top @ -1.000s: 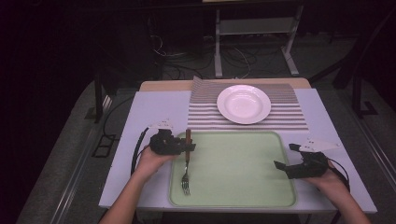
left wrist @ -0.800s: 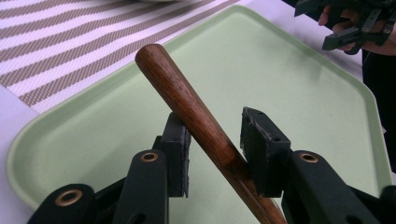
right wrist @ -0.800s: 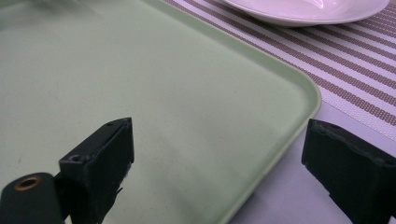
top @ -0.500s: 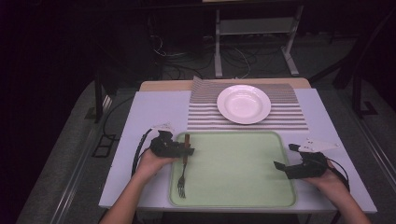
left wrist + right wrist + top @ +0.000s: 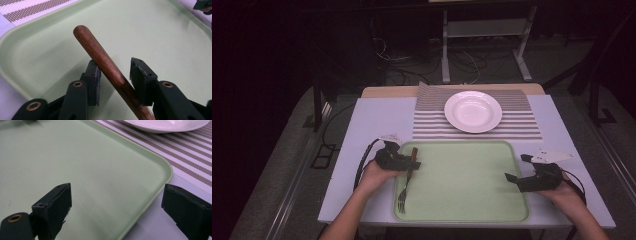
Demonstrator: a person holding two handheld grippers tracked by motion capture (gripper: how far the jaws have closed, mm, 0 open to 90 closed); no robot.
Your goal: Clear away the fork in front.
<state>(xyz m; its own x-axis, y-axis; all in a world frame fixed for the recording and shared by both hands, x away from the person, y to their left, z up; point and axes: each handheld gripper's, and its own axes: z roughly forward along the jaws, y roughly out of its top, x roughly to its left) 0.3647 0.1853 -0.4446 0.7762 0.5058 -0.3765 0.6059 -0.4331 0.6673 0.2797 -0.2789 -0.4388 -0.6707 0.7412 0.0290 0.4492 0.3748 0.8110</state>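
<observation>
Fork point(image 5: 406, 176) lies on green tray point(image 5: 472, 200) near its left edge, tines toward you. Your left gripper point(image 5: 113, 72) straddles wooden handle point(image 5: 100, 53), pads parted, not pressing. Right gripper point(image 5: 120, 205) wide open, empty, well apart.

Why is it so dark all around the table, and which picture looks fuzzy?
High view: the room behind is nearly black, and only the table is lit. Left gripper view: the fork's wooden handle is sharp. Right gripper view: the white plate far off is a little soft, with faint shine.
</observation>
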